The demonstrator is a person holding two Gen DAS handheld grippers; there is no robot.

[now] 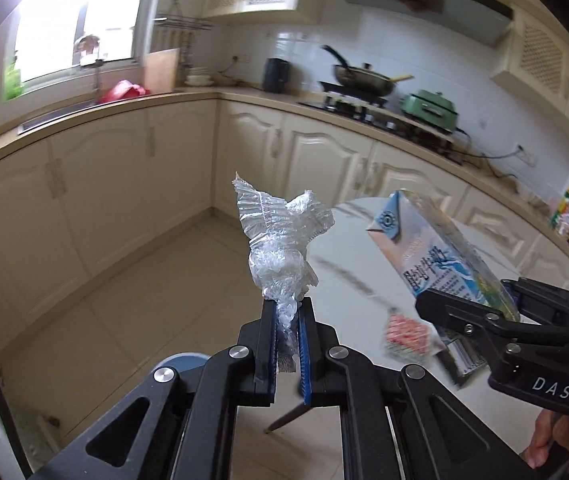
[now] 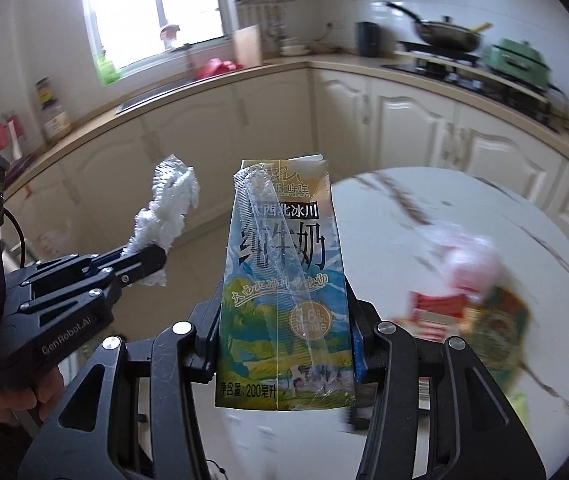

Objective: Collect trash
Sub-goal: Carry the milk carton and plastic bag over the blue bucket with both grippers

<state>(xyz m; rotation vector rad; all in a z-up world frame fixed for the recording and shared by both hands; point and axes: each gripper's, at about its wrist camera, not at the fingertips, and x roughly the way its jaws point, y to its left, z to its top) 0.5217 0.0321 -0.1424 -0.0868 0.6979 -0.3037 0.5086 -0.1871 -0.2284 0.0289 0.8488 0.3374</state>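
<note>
Left claw [image 1: 286, 316] pinching crumpled plastic wrap [image 1: 280, 240], right claw [image 2: 284, 344] clamping "200毫升" milk carton [image 2: 284, 280]

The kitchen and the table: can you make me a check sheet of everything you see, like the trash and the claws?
Surface: round white marbled table, blurred.
Job's things: crumpled clear plastic in the left claw; milk carton in the right claw.
Clutter: red and white wrappers on the table, too blurred to name.
Grippers: left claw shut on the plastic; right claw clamping the carton's sides.
Cables: a dark cord along the counter by the stove.
Surroundings: cream cabinets, window, pan on the stove, green cooker, tiled floor.
</note>
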